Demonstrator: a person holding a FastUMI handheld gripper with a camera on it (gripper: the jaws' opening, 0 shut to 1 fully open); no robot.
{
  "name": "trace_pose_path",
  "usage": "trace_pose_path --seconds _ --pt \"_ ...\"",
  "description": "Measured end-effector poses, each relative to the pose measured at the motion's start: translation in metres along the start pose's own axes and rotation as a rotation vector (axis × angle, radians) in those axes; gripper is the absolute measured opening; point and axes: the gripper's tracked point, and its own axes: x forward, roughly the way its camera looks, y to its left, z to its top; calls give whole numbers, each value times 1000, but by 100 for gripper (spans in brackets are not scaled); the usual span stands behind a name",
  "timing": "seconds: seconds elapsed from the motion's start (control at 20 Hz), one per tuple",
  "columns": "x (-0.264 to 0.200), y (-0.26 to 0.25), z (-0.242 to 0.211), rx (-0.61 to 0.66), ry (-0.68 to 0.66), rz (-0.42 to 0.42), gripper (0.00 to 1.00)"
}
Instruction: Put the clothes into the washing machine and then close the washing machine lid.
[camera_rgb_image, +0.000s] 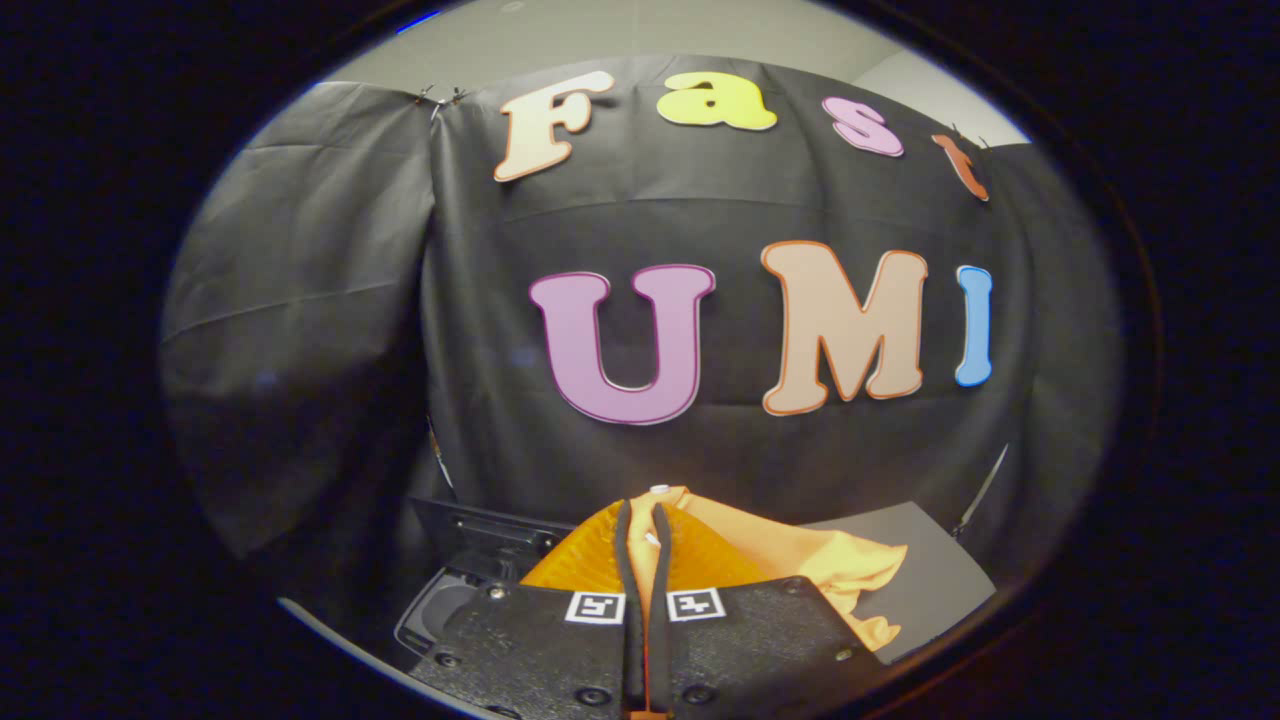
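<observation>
Gripper (641, 520) jaws nearly closed, pinching orange cloth (800, 560) and holding it raised, probably for carrying to the dark washing machine (470, 560) just below-left of the fingers.

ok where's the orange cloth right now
In the gripper view, the orange cloth is pinched between the claw's two nearly closed fingers, draping to their right, with the dark washing machine just below and left.

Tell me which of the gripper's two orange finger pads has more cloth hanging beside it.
The right pad: the orange cloth spills out past it over the grey surface. The gripper is shut on the cloth.
</observation>
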Motion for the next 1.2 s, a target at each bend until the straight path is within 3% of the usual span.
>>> trace_pose_path --seconds 0.3,0.6,0.95,1.2 --pt "20 87 17 4 4 136 1" --pt "55 162 -15 37 74 245 1" --pt "98 206 -82 47 143 289 2" --pt "118 208 -129 33 190 269 1"
